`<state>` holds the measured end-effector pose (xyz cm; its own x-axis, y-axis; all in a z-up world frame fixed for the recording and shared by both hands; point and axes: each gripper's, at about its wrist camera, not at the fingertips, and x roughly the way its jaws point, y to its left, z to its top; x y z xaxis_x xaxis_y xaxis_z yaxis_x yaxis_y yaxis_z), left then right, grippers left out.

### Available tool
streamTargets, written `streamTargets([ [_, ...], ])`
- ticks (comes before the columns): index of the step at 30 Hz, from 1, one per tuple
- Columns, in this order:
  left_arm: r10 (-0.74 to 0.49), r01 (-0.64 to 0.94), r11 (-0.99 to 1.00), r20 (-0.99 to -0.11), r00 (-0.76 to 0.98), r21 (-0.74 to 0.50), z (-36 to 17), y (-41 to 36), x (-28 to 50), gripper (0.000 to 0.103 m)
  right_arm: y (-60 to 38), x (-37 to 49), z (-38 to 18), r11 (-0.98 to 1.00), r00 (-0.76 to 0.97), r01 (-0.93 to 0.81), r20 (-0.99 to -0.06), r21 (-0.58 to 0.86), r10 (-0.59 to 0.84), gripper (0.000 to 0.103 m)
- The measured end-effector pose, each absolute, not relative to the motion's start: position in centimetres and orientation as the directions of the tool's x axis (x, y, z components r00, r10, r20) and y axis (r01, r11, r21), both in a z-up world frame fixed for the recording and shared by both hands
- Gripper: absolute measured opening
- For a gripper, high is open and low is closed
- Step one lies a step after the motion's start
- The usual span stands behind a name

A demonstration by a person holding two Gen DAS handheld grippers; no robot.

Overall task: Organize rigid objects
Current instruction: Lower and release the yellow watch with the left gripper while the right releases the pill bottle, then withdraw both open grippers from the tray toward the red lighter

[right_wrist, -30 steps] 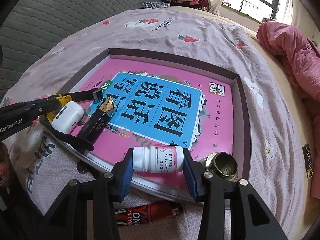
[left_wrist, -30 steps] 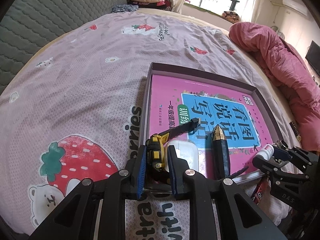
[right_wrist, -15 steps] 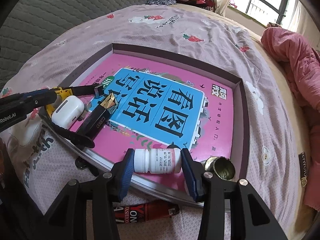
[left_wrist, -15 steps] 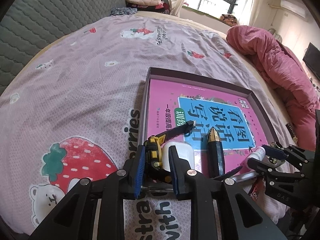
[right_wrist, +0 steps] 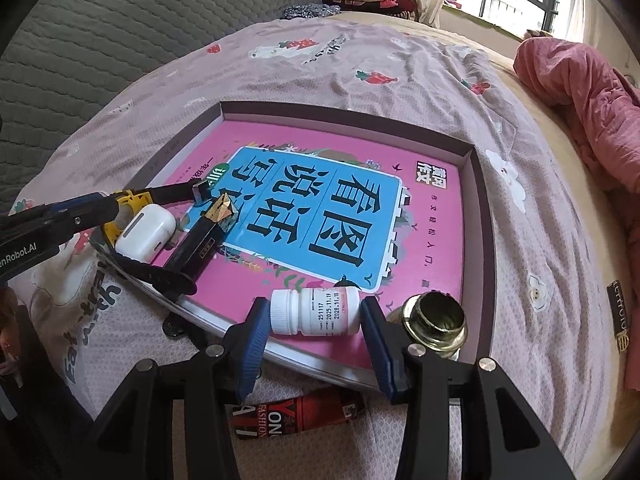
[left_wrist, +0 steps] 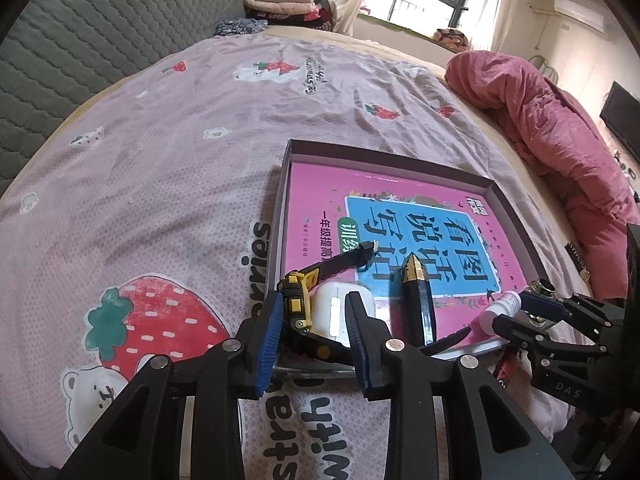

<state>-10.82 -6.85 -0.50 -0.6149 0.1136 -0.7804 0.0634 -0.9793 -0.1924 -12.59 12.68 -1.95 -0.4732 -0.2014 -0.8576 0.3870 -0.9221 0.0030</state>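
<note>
On my left gripper the fingers stand part-way apart, with the yellow and black watch and the white earbud case lying in the gap between them. The left blue pad sits right against the watch body, but I cannot tell whether either pad actually presses on anything. Just right of those fingers lies the black pen-shaped case, its gold tip pointing away from me.

My right gripper has its fingers spread wide around the white pill bottle, which lies on its side between them, cap toward the left pad. A gap shows on each side, so I am not holding it. Immediately right of the right finger sits the brass cap, open end up.

All of these things rest along the near edge of the shallow box, on the pink book that lines it. The box lies on the bed. Below my right fingers, outside the box, lies a red and black strap.
</note>
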Motion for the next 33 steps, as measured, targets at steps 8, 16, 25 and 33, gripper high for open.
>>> streamTargets([
  [8,0.120,0.046,-0.981,-0.772,-0.624,-0.189,0.3,-6.4,-10.4,0.042,13.3,-11.8,-0.9,-0.927,-0.511,0.374,-0.830,0.018,-0.222,0.048],
  [16,0.126,0.029,-0.982,-0.767,-0.629,-0.185,1.1,-5.8,-9.9,0.044,13.7,-11.1,0.6,-0.930,-0.550,0.366,-0.798,0.033,-0.245,0.050],
  [25,0.135,0.008,-0.983,-0.760,-0.636,-0.181,2.0,-5.3,-9.3,0.050,13.9,-10.3,1.1,-0.929,-0.561,0.368,-0.790,0.028,-0.246,0.054],
  [33,0.136,0.001,-0.984,-0.757,-0.639,-0.177,2.6,-5.1,-8.8,0.051,14.5,-9.4,2.0,-0.932,-0.587,0.363,-0.771,0.022,-0.247,0.054],
])
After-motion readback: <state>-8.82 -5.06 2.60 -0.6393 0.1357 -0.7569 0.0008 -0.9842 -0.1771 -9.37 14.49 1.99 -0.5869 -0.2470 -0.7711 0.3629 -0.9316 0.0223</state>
